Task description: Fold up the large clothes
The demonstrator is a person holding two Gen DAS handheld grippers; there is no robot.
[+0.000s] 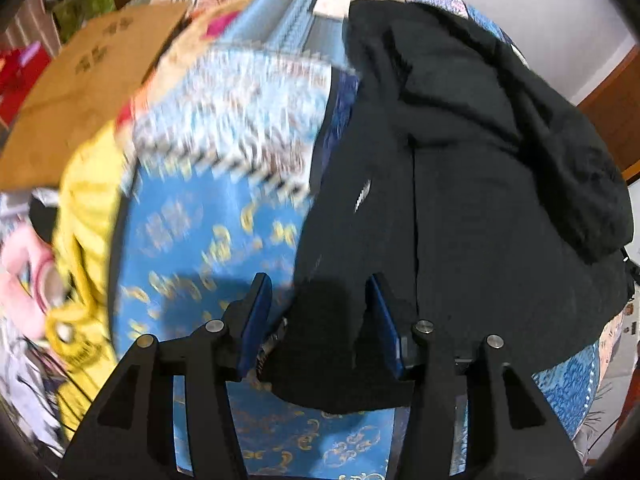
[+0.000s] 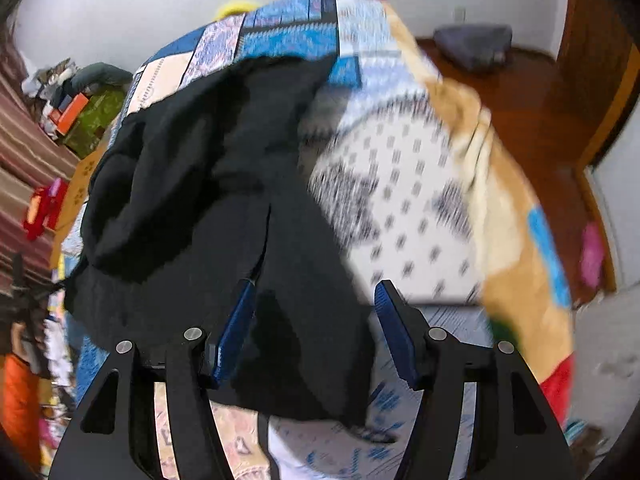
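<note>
Both your tools stand wide, the garment (image 1: 460,184) hem between each one's fingers; bite deep on the left tool (image 1: 318,316) and right tool (image 2: 314,320); lift evenly off the bed (image 1: 192,240).

wall (image 2: 120,8): plain white | floor (image 2: 520,92): reddish-brown wood | bed quilt (image 1: 192,248): blue patchwork | curtain (image 2: 24,148): striped

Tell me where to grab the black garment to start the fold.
Take the black garment by its near hem, one corner per gripper, coming in low from the near side. That edge lies loose on the patterned bedspread, and it sits between the open jaws of the left gripper and the right gripper. The far end is bunched, so it probably offers no clean edge.
</note>
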